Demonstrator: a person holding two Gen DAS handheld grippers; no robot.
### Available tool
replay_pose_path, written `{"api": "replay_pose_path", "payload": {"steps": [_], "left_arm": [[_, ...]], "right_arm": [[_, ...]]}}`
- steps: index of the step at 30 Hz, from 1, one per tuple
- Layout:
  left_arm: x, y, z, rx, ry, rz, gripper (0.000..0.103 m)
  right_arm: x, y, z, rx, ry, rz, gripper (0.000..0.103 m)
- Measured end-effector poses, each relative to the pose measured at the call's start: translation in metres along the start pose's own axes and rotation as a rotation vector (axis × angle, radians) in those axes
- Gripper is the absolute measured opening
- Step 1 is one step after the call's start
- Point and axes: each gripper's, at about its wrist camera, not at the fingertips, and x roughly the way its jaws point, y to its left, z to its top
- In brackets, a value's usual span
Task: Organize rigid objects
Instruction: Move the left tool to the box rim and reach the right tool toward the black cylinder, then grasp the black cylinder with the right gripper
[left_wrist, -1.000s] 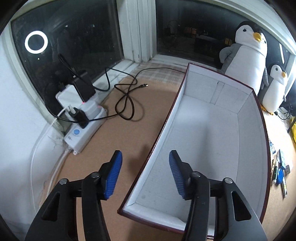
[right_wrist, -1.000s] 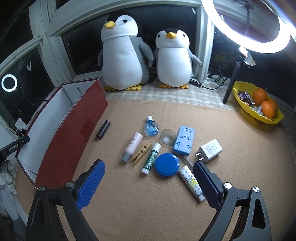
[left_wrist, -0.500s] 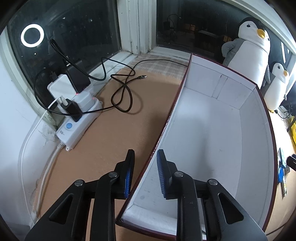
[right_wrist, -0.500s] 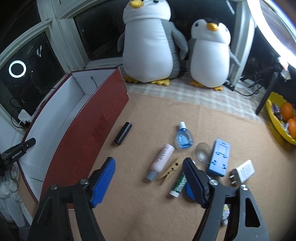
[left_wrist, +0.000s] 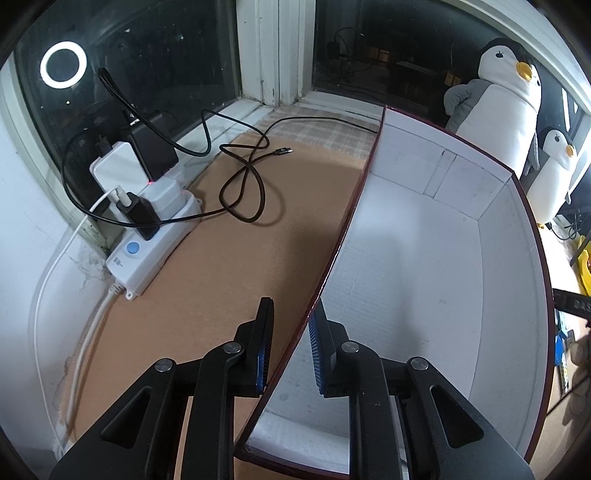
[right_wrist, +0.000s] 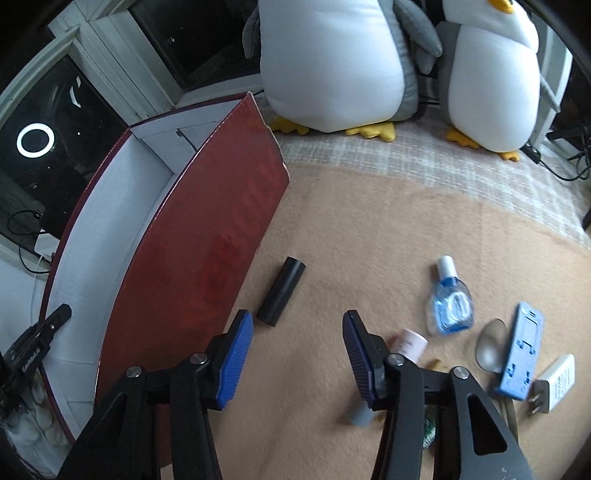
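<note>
A long box, dark red outside and white inside, lies open on the tan mat. My left gripper straddles its near long wall, one pad outside and one inside, the jaws closing on that wall. A black cylinder lies on the mat beside the box. My right gripper hovers just short of it, jaws closing with only bare mat between them. The cylinder's near end sits by the left fingertip. Nothing lies inside the box.
Right of the right gripper lie a blue dropper bottle, a pink tube, a blue stand and a white charger. Two plush penguins stand behind. A power strip and a black cable lie left of the box.
The left jaws have drawn together around the box wall. The right gripper has dropped and swung left from the cluster of items toward the black cylinder, its jaws narrowing.
</note>
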Motion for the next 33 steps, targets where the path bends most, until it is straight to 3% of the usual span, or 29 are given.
{"api": "replay_pose_path", "payload": {"steps": [3,13,18,22,29,33], "left_arm": [[0.0,0.0,0.0,0.001,0.0,0.001,0.017],[0.0,0.0,0.001,-0.007,0.002,-0.006,0.017],[0.0,0.001,0.001,-0.006,0.002,-0.006,0.017],[0.0,0.001,0.001,-0.007,0.002,-0.007,0.017],[0.001,0.001,0.0,-0.008,0.002,-0.009,0.017],[0.001,0.001,0.0,-0.011,0.003,-0.011,0.017]], "right_arm": [[0.011,0.0,0.007,0.013,0.018,0.017,0.037],[0.043,0.001,0.02,0.029,0.079,0.037,0.027],[0.048,0.01,0.025,-0.015,0.086,0.001,0.025],[0.057,0.022,0.027,-0.055,0.093,-0.038,0.015],[0.049,0.02,0.022,-0.052,0.091,-0.025,0.015],[0.028,0.006,0.021,-0.043,0.042,-0.021,0.015]]}}
